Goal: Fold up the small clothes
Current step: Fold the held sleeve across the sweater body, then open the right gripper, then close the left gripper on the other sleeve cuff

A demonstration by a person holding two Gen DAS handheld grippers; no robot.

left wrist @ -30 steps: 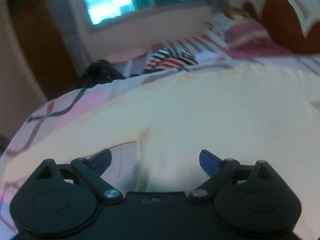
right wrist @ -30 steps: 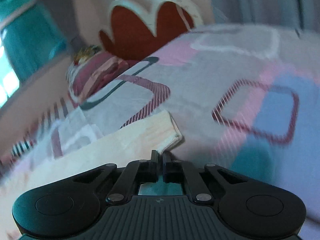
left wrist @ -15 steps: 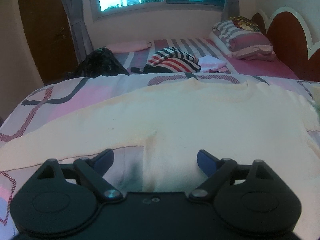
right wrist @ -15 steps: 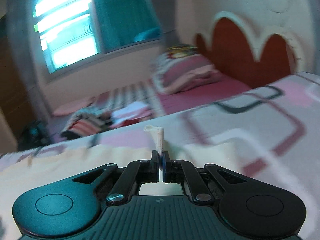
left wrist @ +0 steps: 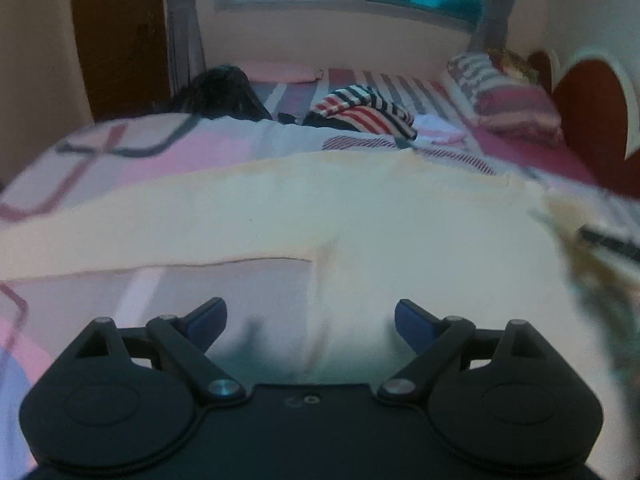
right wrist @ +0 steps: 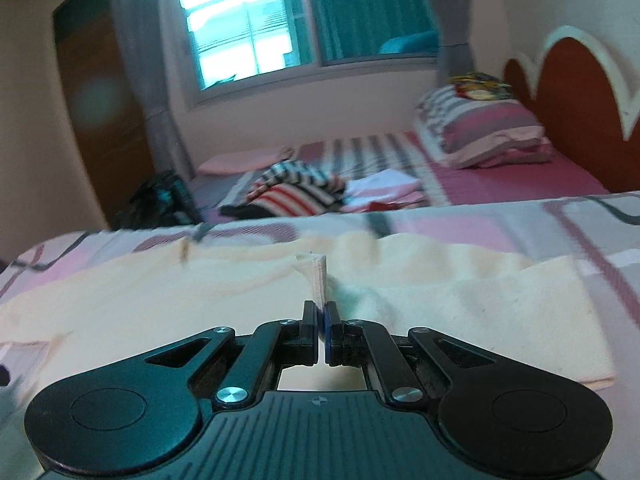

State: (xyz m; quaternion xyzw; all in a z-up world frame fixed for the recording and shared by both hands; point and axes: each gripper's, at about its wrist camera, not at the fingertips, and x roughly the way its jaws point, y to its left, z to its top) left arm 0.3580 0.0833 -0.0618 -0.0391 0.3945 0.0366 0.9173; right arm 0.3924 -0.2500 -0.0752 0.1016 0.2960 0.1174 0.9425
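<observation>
- Cream knit fabric: the small shirt (left wrist: 360,224) lies spread flat on the patterned bedspread (left wrist: 168,148), and everything else can be placed from that shirt.
- The left gripper (left wrist: 310,316) hovers low over the near hem of the shirt, its blue-tipped fingers (left wrist: 412,320) spread wide apart and holding nothing.
- The right gripper (right wrist: 321,316) has its jaws pinched tight on a corner of the shirt (right wrist: 248,300); a thin folded strip of the cream cloth stands up out of the jaws, lifted above the rest of the garment.
- To the right of that raised strip, part of the shirt lies doubled over itself, with a layered edge showing.
- Beyond the shirt, farther up the bed, sits a heap of striped clothes (right wrist: 296,188) in red, white and dark bands, with a pale folded pile (right wrist: 384,188) just beside it.
- Farther back and to the right of the shirt, a striped pillow (right wrist: 484,128) rests against the red headboard (right wrist: 576,108).
- Behind all of this, well apart from the shirt, a bright window (right wrist: 240,36) with teal curtains fills the wall.
</observation>
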